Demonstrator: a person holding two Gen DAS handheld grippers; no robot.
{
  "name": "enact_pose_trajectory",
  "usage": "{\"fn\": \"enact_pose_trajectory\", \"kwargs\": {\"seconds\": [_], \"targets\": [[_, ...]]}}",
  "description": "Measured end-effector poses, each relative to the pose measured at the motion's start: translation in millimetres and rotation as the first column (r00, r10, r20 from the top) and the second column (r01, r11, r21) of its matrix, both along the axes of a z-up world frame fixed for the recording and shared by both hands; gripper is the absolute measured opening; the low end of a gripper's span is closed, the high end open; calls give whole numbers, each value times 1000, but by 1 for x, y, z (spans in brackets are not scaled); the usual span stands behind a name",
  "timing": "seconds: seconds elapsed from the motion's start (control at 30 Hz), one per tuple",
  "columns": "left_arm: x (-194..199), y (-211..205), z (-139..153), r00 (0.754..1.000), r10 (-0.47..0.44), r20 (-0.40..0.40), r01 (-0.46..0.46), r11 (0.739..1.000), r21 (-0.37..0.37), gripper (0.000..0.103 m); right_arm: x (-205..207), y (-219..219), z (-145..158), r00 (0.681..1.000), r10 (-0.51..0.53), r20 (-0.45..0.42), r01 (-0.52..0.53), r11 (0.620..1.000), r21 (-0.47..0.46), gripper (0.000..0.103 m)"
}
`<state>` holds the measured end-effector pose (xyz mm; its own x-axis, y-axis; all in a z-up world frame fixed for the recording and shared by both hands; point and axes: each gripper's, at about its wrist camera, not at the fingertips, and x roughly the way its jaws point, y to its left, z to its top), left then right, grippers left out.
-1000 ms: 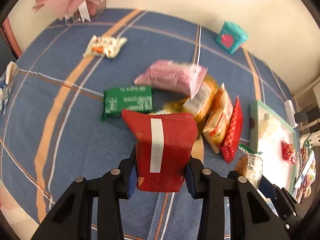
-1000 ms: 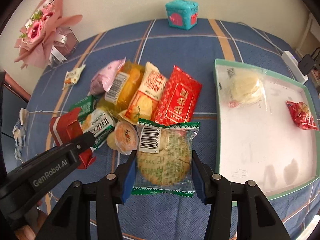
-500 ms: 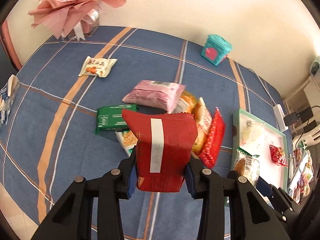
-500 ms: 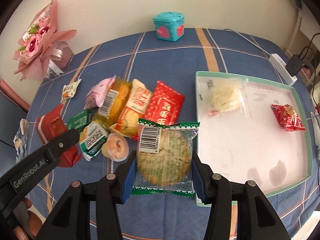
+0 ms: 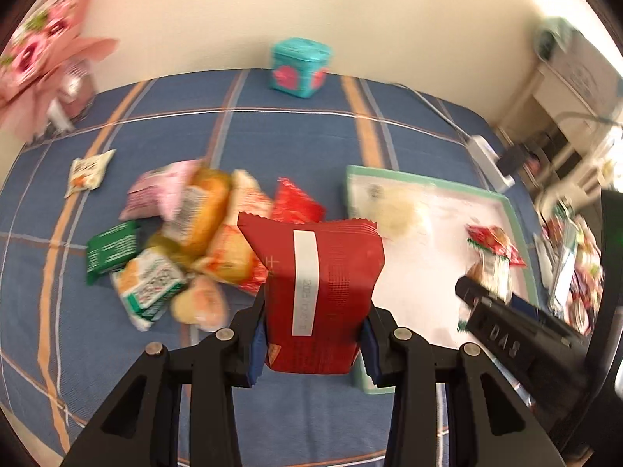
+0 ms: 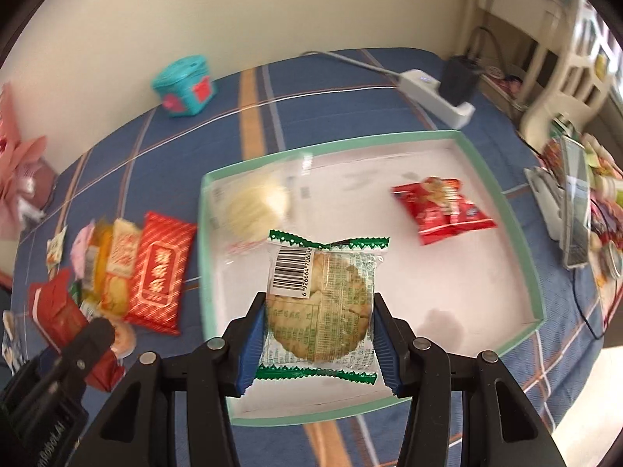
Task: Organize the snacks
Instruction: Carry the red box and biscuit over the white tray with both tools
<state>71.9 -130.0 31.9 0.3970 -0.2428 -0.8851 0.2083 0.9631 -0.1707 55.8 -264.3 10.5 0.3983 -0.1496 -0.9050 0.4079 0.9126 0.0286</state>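
1. L gripper: jaws clamped on dark-red pouch, held upright above the blue plaid cloth, white label strip facing cam. Grip same as 0.5 s ago.
2. R gripper: jaws pinching clear cookie packet w/ green zigzag ends, barcode at upper left. Grip unchanged vs. 0.5 s ago.
3. Change, R view: 0.5 s ago the packet hung over cloth by the tray's left rim; now it sits over the white floor of the green-rimmed tray, near its front-left part.
4. Change, L view: cam has swung right; tray now fills the area right of the pouch, and the teal box stands centre-top at the wall.
5. In tray: pale round snack in clear wrap at back left; small red bag at back right. Both lie apart from the cookie packet.
6. Snack pile lies on cloth left of tray; blurred in L view.
7. Small white packet lies alone, left of pile.
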Motion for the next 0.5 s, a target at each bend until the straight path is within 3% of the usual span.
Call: {"fn": "enact_pose_trajectory", "kwargs": {"seconds": [0.27, 0.5], "targets": [[-16, -57, -3, 990, -144, 7, 143, 989, 33, 41, -21, -53, 15, 990, -137, 34, 137, 990, -19, 53], [-26, -88, -11, 976, -219, -8, 219, 973, 70, 41, -30, -76, 19, 983, -181, 41, 182, 983, -23, 53]]}}
